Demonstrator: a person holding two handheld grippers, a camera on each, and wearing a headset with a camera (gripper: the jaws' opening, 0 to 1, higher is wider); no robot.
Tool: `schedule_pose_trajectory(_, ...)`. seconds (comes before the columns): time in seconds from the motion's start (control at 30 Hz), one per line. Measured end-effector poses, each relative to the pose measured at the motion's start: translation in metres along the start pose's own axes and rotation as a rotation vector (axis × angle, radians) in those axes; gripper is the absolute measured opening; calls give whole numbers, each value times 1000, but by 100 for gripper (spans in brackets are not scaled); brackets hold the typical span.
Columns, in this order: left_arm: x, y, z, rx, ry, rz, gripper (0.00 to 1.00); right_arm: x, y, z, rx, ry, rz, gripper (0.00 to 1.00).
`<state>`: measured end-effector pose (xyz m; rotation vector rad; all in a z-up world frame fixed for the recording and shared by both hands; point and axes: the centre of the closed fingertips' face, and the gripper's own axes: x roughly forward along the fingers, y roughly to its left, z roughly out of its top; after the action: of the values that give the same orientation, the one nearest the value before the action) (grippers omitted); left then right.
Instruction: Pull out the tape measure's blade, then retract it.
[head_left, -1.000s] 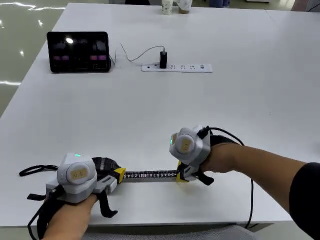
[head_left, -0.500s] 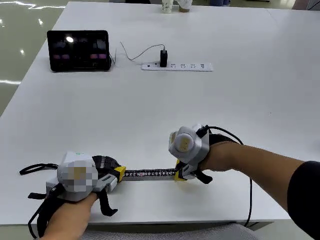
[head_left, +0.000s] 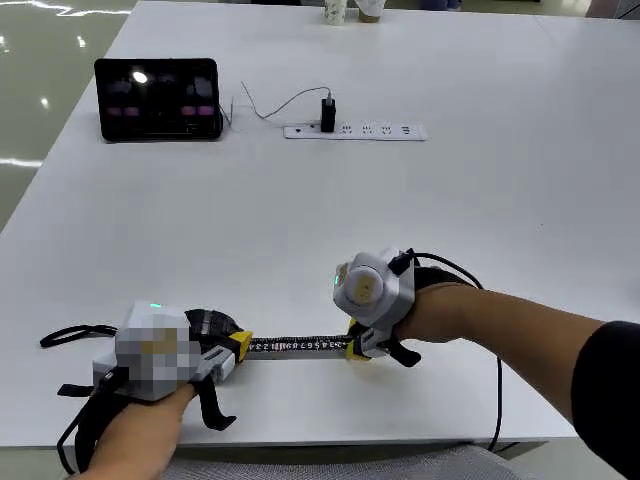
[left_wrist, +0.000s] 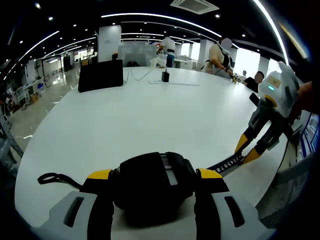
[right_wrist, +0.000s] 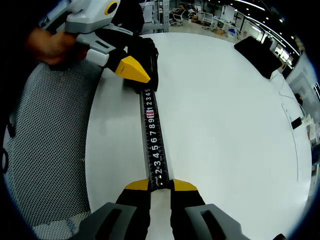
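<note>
Head view: tape measure case (head_left: 208, 328) sits near the table (head_left: 420, 210) front edge, clamped by left gripper (head_left: 222, 350), presumably as anchor. Blade (head_left: 298, 346) runs flat to right gripper (head_left: 355, 348).

Left gripper view: jaws clenched either side of case.

Right gripper view: jaws pinched on blade tip, so it lies straight and partly extended.

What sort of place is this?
Probably an open-plan office or lab: a big white table with a power strip and a dark tablet, and people in the background.
</note>
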<state>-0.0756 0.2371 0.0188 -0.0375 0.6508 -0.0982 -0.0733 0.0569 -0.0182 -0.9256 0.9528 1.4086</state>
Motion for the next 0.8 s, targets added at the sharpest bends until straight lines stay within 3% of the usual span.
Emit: schedule_pose_trajectory(0.8,0,0,-1,3,3,0,60,2,1,4,-1,12,2,11)
